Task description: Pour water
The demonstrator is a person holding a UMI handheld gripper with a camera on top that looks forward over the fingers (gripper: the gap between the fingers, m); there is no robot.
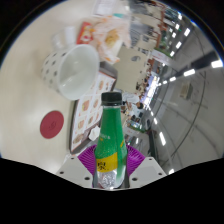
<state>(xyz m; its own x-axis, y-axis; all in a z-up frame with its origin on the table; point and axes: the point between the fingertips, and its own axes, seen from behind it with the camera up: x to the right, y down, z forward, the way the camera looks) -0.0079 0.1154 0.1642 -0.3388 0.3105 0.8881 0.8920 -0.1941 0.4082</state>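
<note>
Gripper [110,168] clenched on green bottle [111,140] | tilted | white cup [72,70] beyond, apart

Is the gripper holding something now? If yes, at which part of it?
Yes. The gripper holds a green bottle with a black cap. The jaws press its lower body, at the label, one on each side. The bottle is lifted, a white cup beyond it.

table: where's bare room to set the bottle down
Bare table lies beside the red coaster, below the white cup. Beyond the cup, packets crowd it. The hand-held gripper is shut on the green bottle.
</note>
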